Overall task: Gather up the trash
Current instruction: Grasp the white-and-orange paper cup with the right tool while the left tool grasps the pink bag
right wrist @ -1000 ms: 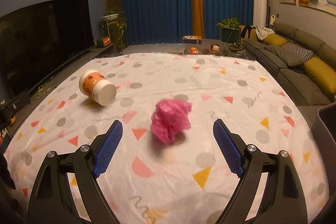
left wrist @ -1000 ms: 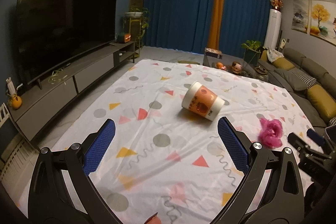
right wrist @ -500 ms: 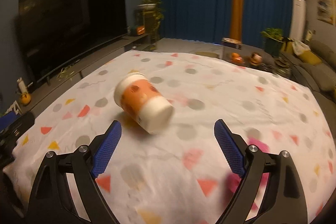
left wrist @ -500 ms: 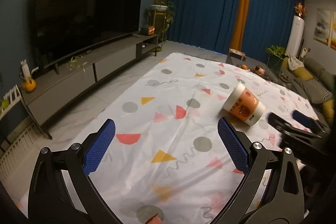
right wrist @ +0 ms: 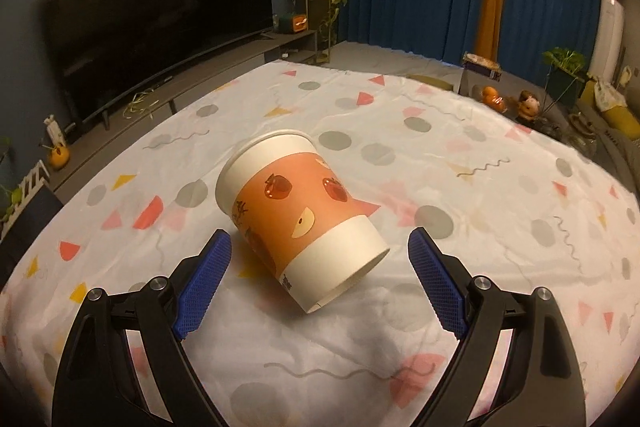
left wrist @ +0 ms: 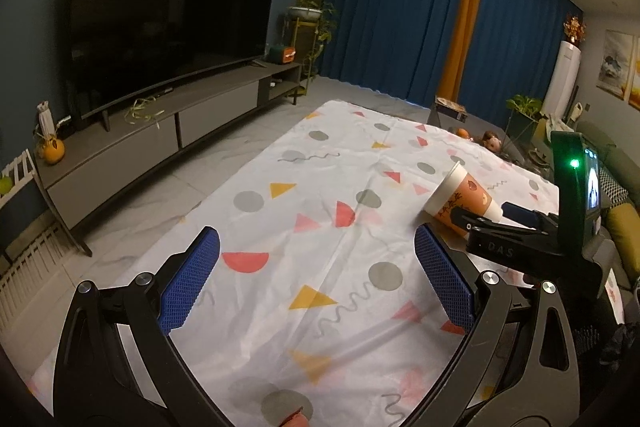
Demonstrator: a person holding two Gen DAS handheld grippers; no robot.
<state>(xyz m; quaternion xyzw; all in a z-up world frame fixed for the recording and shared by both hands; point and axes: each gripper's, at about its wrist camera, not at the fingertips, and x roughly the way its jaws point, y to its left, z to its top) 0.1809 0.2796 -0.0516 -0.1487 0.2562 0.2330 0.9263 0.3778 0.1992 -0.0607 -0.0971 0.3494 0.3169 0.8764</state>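
Observation:
A white and orange paper cup (right wrist: 298, 213) with apple pictures lies on its side on the patterned tablecloth (right wrist: 460, 187). My right gripper (right wrist: 320, 251) is open and empty, with the cup's base end between its blue pads, not touching. In the left wrist view the cup (left wrist: 460, 201) lies at the right, partly behind the right gripper's black body (left wrist: 520, 247). My left gripper (left wrist: 318, 255) is open and empty over the cloth, left of the cup. The pink crumpled trash is not in view.
A large TV (left wrist: 168, 19) on a low grey console (left wrist: 160, 143) runs along the left. Blue curtains (left wrist: 392, 27) hang behind. A low side table with oranges and a doll (right wrist: 508, 99) stands beyond the far edge. A sofa (right wrist: 616, 115) is at right.
My right gripper swung left from the pink trash to the cup and closed in on it. My left gripper turned left, so the cup slid to its right edge.

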